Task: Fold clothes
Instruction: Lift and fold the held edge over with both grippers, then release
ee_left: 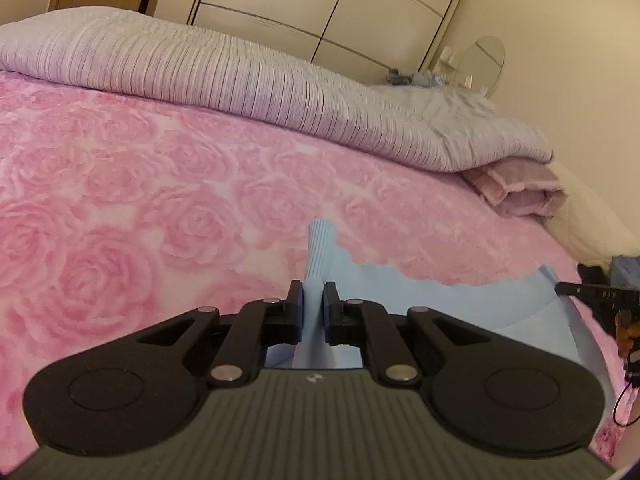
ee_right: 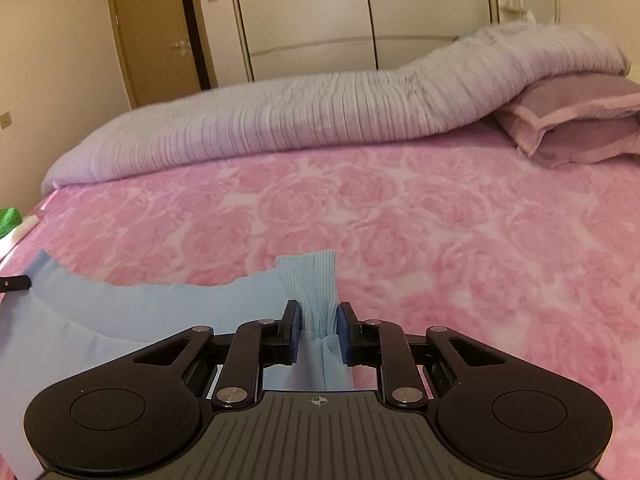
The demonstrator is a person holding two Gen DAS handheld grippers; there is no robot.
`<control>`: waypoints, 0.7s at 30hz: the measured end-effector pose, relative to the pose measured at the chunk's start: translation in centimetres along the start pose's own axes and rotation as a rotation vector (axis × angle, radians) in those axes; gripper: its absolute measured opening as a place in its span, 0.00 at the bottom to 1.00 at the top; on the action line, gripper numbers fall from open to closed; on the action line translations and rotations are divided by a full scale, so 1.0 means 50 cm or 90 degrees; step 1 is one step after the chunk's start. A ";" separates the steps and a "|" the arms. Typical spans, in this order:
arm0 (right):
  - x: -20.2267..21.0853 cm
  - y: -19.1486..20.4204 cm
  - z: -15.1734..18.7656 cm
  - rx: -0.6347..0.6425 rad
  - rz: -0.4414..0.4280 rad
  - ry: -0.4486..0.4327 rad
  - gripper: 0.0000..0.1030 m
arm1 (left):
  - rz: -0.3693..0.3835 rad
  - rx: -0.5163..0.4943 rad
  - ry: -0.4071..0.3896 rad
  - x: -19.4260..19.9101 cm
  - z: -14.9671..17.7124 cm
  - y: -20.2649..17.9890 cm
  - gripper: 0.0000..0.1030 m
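A bed (ee_right: 460,216) spread with a pink rose-patterned blanket (ee_left: 140,184) fills both wrist views, a ribbed lilac duvet (ee_left: 248,80) heaped along its far side before pale wardrobe doors (ee_left: 320,4). The pale blue garment (ee_right: 168,308) lies on the blanket at the near edge of the bed, its ribbed shoulder straps raised off the cloth. The left tongs (ee_left: 313,300) are clamped on one strap, the fabric bunched between the pads; the right tongs (ee_right: 318,320) are clamped on the other strap, which fans out above the pinch. The scalloped neckline curves between the two grips.

Only the right wrist view shows the brown door (ee_right: 156,40) left of the wardrobe, the foot corner of the bed, and something green (ee_right: 10,220) beyond that corner; the tip of the left tongs juts in at its left edge. Only the left wrist view shows small items (ee_left: 416,77) cluttered beside the round mirror (ee_left: 482,64) against the far wall, and the right tool's black body at its right edge. The folded mauve pillow (ee_right: 576,128) under the duvet's end appears in both.

Between the garment and the duvet runs a broad stretch of bare blanket. The blanket's left edge drops away near the garment's left shoulder; the pillow and duvet bound the far side.
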State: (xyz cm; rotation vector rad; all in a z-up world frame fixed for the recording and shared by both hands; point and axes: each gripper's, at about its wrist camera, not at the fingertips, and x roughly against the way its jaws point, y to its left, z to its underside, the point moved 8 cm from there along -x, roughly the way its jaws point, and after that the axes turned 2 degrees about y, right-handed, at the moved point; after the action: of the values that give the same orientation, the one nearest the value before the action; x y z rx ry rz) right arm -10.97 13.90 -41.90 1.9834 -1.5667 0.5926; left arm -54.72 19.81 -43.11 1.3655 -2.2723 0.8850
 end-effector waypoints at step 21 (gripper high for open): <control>-0.117 -0.035 0.024 -0.027 0.072 0.038 0.18 | -0.061 -0.031 0.021 -0.107 0.002 0.020 0.07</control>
State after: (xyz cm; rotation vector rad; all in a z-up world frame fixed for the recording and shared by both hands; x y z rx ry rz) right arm -10.60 17.75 -46.77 1.8394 -1.6484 0.6523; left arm -53.03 23.61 -46.60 1.4149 -2.1711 0.8092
